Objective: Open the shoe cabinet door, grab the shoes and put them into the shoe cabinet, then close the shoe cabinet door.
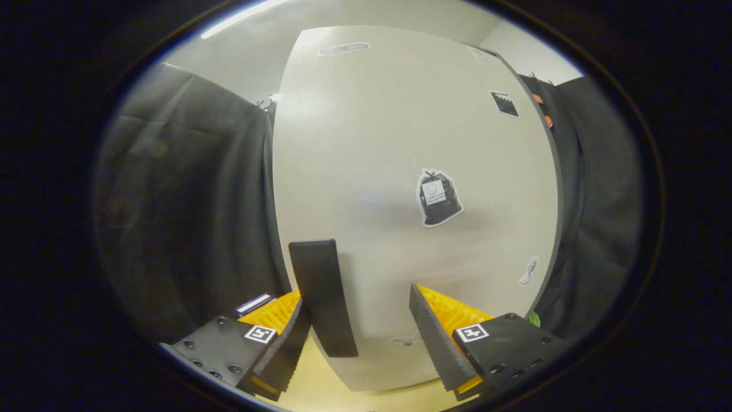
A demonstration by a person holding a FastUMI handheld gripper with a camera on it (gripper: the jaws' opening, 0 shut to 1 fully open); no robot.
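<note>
The pale shoe cabinet door (400, 143) stands close in front of me and faces the camera. Its dark upright bar handle (322, 297) sits near the door's left edge. My gripper (357, 294) is open, and the handle lies between the fingers. It is right against the left finger (286, 349), with a wide gap to the right finger (437, 337). Only one finger is at the handle, so nothing is gripped.
Several stickers dot the door, among them a black bag-shaped one (438, 197) right of centre. Dark cloth hangs on both sides of the cabinet (183, 200). A strip of yellowish floor (320, 389) shows below the door.
</note>
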